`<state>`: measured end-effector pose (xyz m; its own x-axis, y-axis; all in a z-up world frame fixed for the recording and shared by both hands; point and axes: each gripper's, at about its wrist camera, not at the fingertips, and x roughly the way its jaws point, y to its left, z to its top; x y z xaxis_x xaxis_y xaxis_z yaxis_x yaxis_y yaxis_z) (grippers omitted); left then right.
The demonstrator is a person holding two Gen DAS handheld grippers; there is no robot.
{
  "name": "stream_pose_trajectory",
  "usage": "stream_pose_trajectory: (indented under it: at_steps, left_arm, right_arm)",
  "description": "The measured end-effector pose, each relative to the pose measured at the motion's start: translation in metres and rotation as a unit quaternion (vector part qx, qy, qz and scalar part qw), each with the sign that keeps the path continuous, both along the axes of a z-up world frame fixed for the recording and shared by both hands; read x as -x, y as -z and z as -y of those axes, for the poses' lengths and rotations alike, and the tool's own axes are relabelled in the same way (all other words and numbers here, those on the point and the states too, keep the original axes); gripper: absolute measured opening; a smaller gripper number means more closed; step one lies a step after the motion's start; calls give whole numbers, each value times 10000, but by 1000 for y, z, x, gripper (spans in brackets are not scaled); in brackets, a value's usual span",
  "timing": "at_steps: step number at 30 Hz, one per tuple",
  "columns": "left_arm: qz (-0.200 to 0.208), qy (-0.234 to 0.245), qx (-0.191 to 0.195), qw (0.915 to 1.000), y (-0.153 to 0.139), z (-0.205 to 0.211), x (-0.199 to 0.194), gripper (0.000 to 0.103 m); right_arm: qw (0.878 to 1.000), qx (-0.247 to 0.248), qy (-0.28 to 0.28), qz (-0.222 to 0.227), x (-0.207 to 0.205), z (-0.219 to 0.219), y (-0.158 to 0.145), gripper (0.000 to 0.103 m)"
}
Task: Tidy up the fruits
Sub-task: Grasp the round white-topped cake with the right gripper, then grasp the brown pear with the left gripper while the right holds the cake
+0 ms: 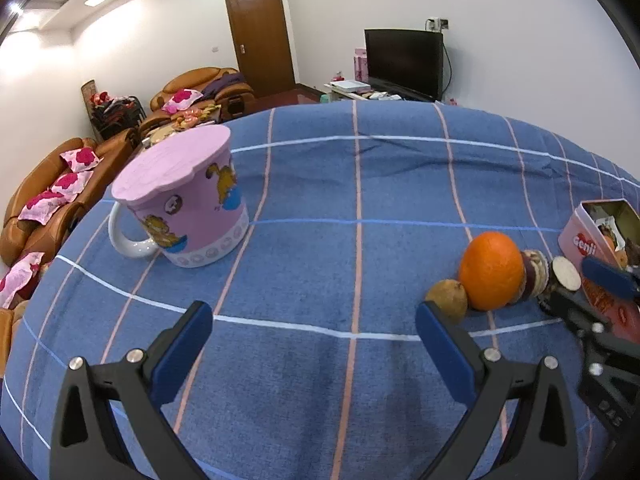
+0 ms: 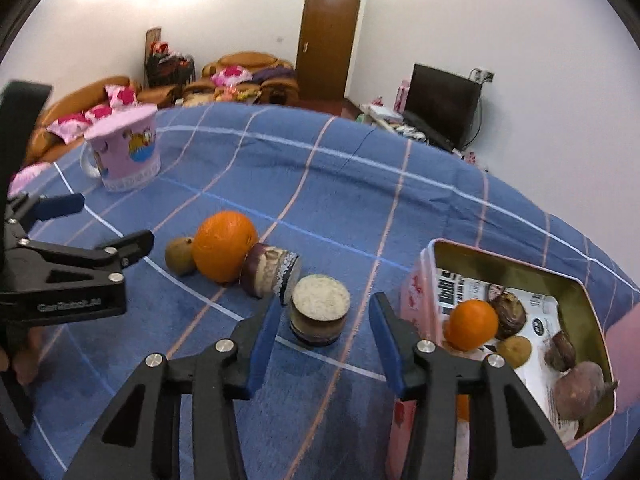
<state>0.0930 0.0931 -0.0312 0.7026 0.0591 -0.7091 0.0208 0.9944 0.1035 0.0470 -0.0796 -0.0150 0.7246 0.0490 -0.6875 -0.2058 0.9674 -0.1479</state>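
An orange [image 2: 225, 246] lies on the blue checked cloth with a small brown fruit [image 2: 179, 255] to its left and a purple cut piece [image 2: 269, 274] lying on its side to its right. A round cut piece [image 2: 319, 309] stands upright just ahead of my open, empty right gripper [image 2: 322, 332]. The pink tin [image 2: 516, 332], right of it, holds a small orange [image 2: 472, 324] and several dark fruits. In the left wrist view the orange [image 1: 491, 270] and brown fruit [image 1: 447, 298] lie right of my open, empty left gripper [image 1: 314, 332].
A pink lidded mug [image 1: 182, 208] stands at the far left of the table; it also shows in the right wrist view [image 2: 124, 150]. Sofas, a door and a TV are behind the table. The left gripper's body [image 2: 60, 272] is at the left edge of the right wrist view.
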Motion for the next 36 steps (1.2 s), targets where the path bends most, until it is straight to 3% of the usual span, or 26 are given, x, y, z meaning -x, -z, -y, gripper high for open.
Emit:
stream_pose_trajectory:
  at_steps: [4, 8, 14, 19, 23, 29, 36]
  left_arm:
    - [38, 52, -132, 9999, -1, 5, 3, 103]
    - [70, 180, -148, 9997, -4, 5, 6, 103]
    - [48, 480, -174, 9987, -6, 11, 8, 103]
    - [53, 909, -191, 9957, -7, 25, 13, 103]
    - [123, 1166, -228, 9928, -9, 33, 17, 101]
    - [-122, 1480, 87, 9889, -6, 37, 11, 78]
    - [-563, 1763, 293, 9823, 6, 50, -5, 51]
  right_arm:
    - [9993, 228, -22, -285, -14, -6, 8, 44]
    - [9977, 592, -19, -332, -21, -12, 13, 44]
    - [9974, 656, -48, -304, -19, -9, 13, 38]
    - [9996, 114, -64, -244, -9, 2, 5, 37]
    - [9980, -624, -26, -137, 10, 17, -4, 37]
    - [9927, -1200, -98, 35, 36, 17, -9, 37]
    - [9913, -1305, -182, -8, 36, 15, -7, 37]
